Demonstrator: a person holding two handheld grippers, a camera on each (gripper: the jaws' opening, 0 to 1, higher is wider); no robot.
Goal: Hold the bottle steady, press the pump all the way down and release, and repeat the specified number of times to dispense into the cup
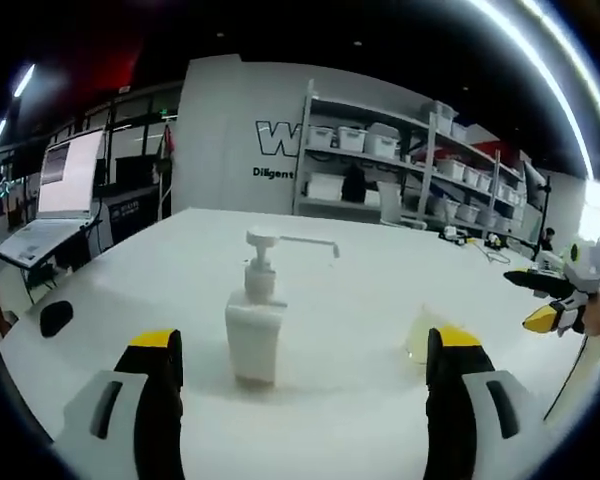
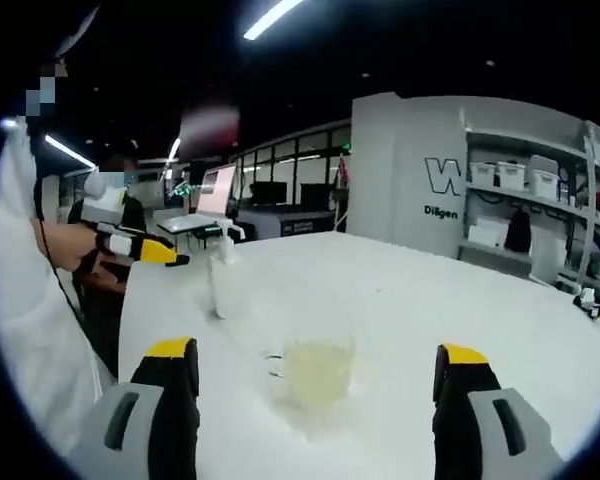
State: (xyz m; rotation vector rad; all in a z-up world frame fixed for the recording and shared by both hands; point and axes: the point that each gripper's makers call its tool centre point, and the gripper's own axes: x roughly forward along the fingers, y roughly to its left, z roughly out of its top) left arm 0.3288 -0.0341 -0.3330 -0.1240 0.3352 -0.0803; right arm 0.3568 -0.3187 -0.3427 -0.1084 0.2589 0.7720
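White tabletop (image 1: 380, 300) runs out ahead of me, with shelves (image 1: 400, 150) of bins along the far wall and a laptop (image 1: 55, 200) off at one end. On it stands the bottle (image 1: 253, 330), upright, its pump (image 1: 280, 242) up at full height with the spout pointing toward the cup (image 1: 420, 340). In the right gripper view the cup (image 2: 315, 372) sits close before my right tongs (image 2: 315, 400), and it looks to have some pale yellowish liquid in it, so I judge some dispensing may already be done; how many presses, I cannot tell. The bottle (image 2: 223, 280) there stands farther back, apart from the cup.

Right now nothing is touching the bottle or the pump. I still have to steady the bottle with one pair and press the pump fully down with the other, then let it rise, for whatever count remains.

My left tongs (image 1: 305, 390) are spread wide and empty, aimed level at the bottle from the near side, which sits between the jaws but farther out, not gripped. My right tongs are also wide and empty, held low over the tabletop facing the cup. In the left gripper view my right tongs (image 1: 555, 300) hang off to the side, well apart from the bottle; in the right gripper view my left tongs (image 2: 150, 250) show in my hand (image 2: 70, 245) near the bottle.
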